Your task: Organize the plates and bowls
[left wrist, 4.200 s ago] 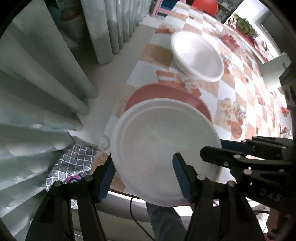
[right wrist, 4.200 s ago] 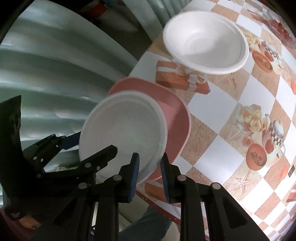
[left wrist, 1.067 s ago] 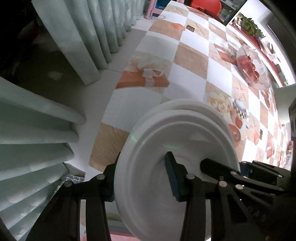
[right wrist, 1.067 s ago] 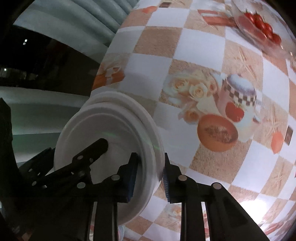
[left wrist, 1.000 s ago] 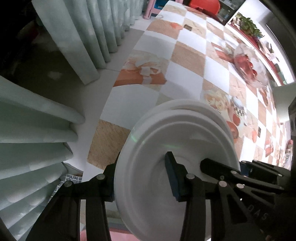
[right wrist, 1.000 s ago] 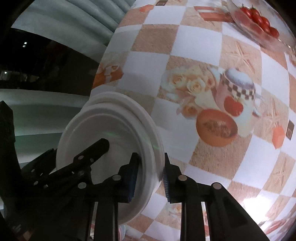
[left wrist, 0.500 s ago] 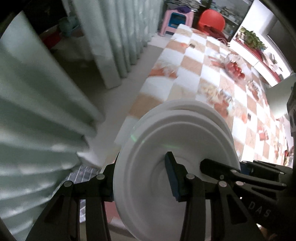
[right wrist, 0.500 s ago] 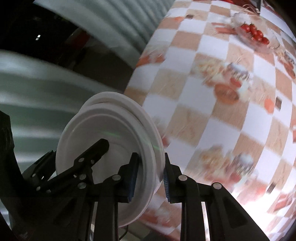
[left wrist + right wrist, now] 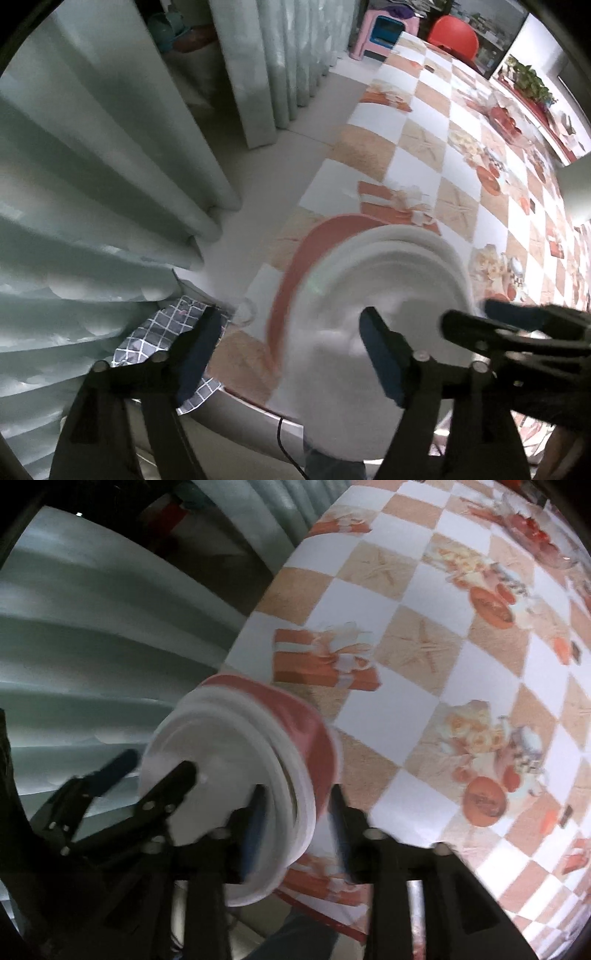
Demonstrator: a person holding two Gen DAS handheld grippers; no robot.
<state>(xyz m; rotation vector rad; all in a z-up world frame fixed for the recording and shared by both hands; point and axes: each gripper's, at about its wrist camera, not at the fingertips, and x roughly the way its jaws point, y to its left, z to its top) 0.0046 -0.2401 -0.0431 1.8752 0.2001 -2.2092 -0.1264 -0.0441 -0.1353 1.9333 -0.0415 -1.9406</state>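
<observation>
The surface (image 9: 417, 173), under a checked orange-and-white printed cloth, runs far beside pale green pleated curtains (image 9: 92, 177). At its near edge the stacked white foam bowl and plate (image 9: 236, 775) sit on a flat pink plate (image 9: 295, 266), likely nested for tidiness. The left gripper (image 9: 291, 347) and right gripper (image 9: 295, 812) flank them, both spread.

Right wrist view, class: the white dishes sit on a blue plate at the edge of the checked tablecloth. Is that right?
Not quite. The plate under the white dishes is red, not blue, as the right wrist view shows. It does sit at the edge of the checked tablecloth.
</observation>
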